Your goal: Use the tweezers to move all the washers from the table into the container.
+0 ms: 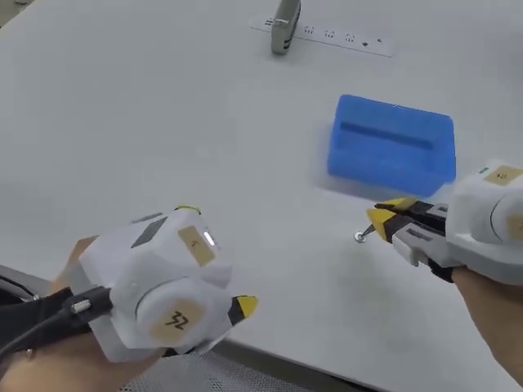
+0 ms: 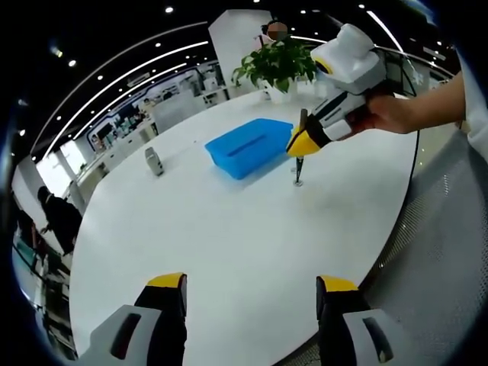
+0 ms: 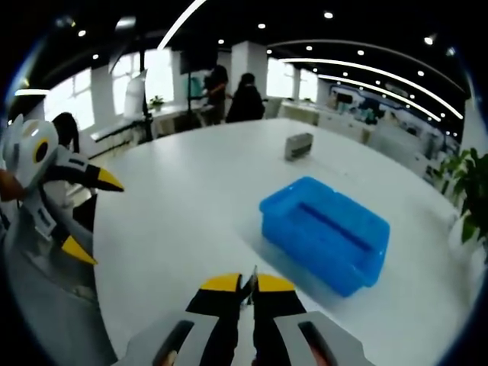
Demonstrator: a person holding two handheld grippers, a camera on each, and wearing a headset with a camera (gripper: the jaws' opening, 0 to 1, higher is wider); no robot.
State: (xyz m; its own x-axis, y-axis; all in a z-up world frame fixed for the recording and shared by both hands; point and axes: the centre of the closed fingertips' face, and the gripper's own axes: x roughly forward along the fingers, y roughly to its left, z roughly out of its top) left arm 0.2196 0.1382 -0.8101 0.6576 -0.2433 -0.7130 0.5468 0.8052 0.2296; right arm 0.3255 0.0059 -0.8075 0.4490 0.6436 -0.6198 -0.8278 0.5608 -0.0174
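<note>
With the tweezers (image 2: pixel 298 169) clamped in the closed right gripper (image 1: pixel 381 214), their tip is set at a washer (image 1: pixel 359 237) on the worktop (image 1: pixel 163 122), the container (image 1: pixel 392 147) lying just beyond, toward the far edge; the left gripper (image 2: pixel 252 284) is held open and empty.

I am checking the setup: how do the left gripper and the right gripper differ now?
The left gripper has its jaws wide apart with nothing between them; the right gripper is shut on the tweezers. The left gripper is by the near edge of the table; the right gripper is close to the blue container. Both have yellow tips.
</note>
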